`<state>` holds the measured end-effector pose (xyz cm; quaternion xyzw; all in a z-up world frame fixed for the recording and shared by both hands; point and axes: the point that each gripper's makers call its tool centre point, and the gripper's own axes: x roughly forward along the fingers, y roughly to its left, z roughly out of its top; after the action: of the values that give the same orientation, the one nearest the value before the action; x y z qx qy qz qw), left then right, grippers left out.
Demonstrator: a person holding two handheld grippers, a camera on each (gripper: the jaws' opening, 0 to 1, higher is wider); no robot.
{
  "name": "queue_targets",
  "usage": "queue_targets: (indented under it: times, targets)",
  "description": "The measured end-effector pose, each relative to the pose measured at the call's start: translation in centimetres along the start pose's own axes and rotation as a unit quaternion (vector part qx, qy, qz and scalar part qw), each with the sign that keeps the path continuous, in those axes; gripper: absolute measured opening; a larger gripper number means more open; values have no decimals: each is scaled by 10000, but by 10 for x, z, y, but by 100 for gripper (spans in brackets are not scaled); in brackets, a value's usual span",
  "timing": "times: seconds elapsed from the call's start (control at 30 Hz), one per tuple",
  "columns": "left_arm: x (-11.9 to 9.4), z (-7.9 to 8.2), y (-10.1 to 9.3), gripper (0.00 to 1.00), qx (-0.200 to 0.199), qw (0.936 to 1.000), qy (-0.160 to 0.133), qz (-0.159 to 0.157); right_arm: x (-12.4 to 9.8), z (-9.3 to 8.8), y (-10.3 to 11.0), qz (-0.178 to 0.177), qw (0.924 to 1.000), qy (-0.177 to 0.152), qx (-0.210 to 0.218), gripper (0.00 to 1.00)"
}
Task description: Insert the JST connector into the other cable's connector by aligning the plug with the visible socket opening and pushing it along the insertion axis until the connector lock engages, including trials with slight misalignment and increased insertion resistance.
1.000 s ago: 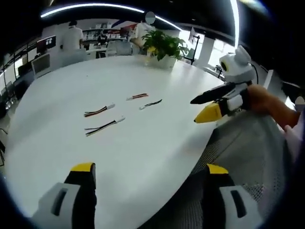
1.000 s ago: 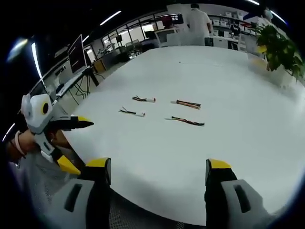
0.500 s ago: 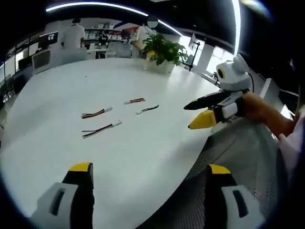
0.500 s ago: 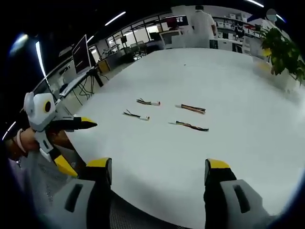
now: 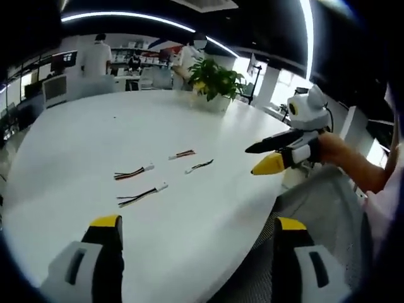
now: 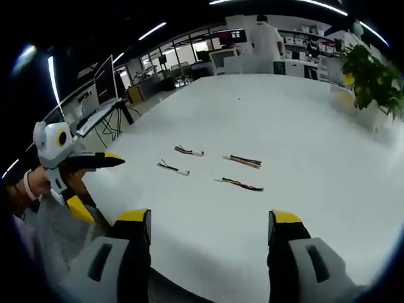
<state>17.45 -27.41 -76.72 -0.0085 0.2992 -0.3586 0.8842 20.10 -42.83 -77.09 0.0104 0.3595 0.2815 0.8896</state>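
Both the left gripper [image 5: 192, 252] and right gripper [image 6: 208, 249], jaws apart and empty, hover at the round white table's [image 5: 76, 139] near edge; four short multicoloured cables [image 6: 237, 184] lie well ahead, mid-table.

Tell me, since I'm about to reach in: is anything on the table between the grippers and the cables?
Nothing visible. Both the left gripper and right gripper are open at the near edge, and only bare white table lies between them and the four cables.
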Motion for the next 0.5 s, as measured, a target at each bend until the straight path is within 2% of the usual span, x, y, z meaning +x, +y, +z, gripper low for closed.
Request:
queue_targets:
  times: [0.17,0.37,0.5]
  targets:
    - [0,4,2,98,-45,10000,-34,-21,0,2,2,75,9999,56,-139,72]
    - [2,7,6,98,152,9999,33,-1,0,5,0,52,9994,127,-309,70]
    - [4,16,5,98,250,9997,-51,-65,0,9,-3,47,9991,107,-406,71]
